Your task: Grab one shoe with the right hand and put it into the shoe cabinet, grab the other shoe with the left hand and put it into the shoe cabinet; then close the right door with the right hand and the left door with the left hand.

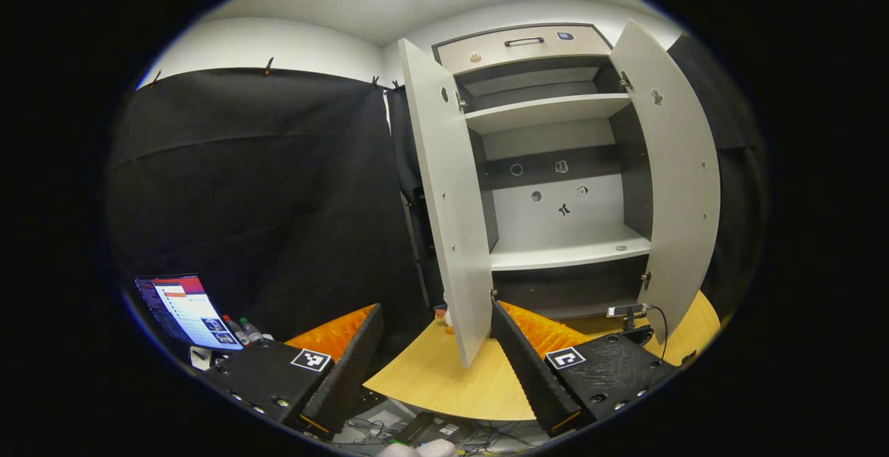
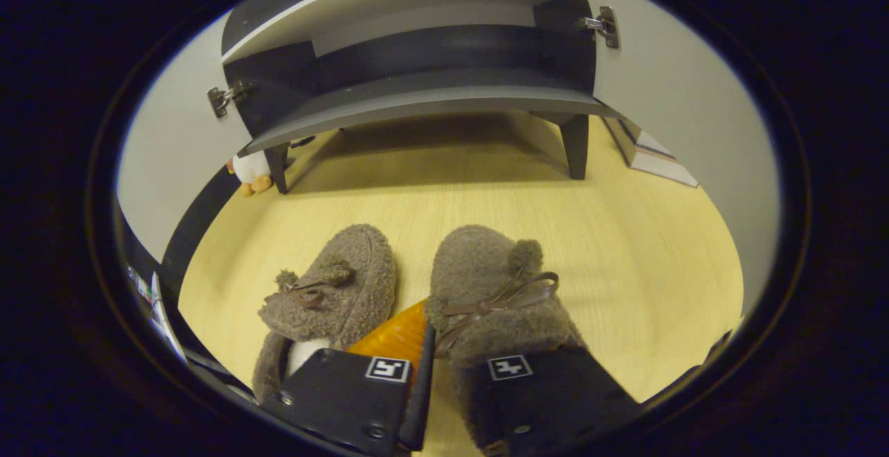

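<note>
Shoes first: the pair of fuzzy brown slippers sits side by side on the wooden counter (image 2: 625,248), toes toward the shoe cabinet (image 2: 417,96). In the right gripper view the right claw (image 2: 444,367) is down at the right shoe (image 2: 493,297). One finger sits in the gap between the two slippers and the other lies over the shoe's heel end, so the inner wall of the shoe is between them. Whether the fingers are already pressing on it I cannot tell. The left shoe (image 2: 340,290) lies just beside it, untouched.

The step in hand looks like the first grasp. To do it well, the claw should bite the wall of the slipper firmly near the opening, since the plush is soft and will sag or slip from a shallow pinch. The inner finger should stay clear of the left shoe so that it is not dragged along.

In the left gripper view the left claw (image 1: 434,367) is released, fingers wide apart, held well back from the cabinet. The left door (image 1: 448,186) and right door (image 1: 680,172) both stand open, and the lower shelf (image 1: 562,255) is bare. Once lifted, the shoe needs to go up and forward between the doors, toe first, and be set flat and deep enough for the doors to close.
</note>
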`<state>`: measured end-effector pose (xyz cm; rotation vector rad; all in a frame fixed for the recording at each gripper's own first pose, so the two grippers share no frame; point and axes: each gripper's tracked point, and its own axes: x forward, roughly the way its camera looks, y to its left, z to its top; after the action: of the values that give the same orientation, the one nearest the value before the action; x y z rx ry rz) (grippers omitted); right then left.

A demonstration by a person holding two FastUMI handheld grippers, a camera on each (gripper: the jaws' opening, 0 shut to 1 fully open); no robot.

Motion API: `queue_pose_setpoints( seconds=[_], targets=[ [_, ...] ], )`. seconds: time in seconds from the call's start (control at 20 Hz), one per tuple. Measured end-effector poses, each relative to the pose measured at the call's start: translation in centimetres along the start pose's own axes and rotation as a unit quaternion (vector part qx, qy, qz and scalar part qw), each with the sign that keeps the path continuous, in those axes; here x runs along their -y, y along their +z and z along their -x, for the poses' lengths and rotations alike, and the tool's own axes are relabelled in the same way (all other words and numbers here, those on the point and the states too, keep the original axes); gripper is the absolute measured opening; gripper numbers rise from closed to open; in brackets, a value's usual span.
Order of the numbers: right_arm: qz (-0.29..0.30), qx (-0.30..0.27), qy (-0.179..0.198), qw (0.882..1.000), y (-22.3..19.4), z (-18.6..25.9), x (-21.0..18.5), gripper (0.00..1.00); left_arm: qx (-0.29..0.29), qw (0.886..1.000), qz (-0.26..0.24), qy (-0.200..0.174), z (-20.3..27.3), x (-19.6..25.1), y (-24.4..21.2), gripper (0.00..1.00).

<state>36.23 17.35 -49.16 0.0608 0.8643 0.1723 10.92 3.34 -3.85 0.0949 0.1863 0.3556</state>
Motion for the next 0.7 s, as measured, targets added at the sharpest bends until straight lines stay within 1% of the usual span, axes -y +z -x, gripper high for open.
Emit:
queue_pose_setpoints(
  seconds=[0.1,0.15,0.25,0.35,0.5,0.7],
  targets=[
    [-0.001,-0.008,0.013,1.000,-0.1,0.5,-0.6,0.15,0.005,1.000,0.004,-0.002,-0.1,0.2,0.3,0.96],
    [-0.004,-0.005,0.018,1.000,0.1,1.1,-0.9,0.13,0.008,1.000,0.007,-0.005,-0.2,0.3,0.4,0.96],
    [-0.006,0.008,0.029,1.000,1.1,2.7,-1.6,0.12,0.012,1.000,0.012,-0.013,-0.2,0.7,0.7,0.96],
    [-0.007,0.029,0.036,0.999,3.3,4.5,-2.3,0.12,0.019,1.000,0.014,-0.021,0.0,1.0,1.0,0.96],
    [-0.017,0.073,0.047,0.996,8.0,7.4,-3.3,0.12,0.024,0.999,0.015,-0.033,0.4,1.5,1.1,0.96],
    [-0.014,0.132,0.065,0.989,15.5,10.7,-4.8,0.12,0.027,0.999,0.019,-0.043,0.7,1.9,0.7,0.96]
  ],
)
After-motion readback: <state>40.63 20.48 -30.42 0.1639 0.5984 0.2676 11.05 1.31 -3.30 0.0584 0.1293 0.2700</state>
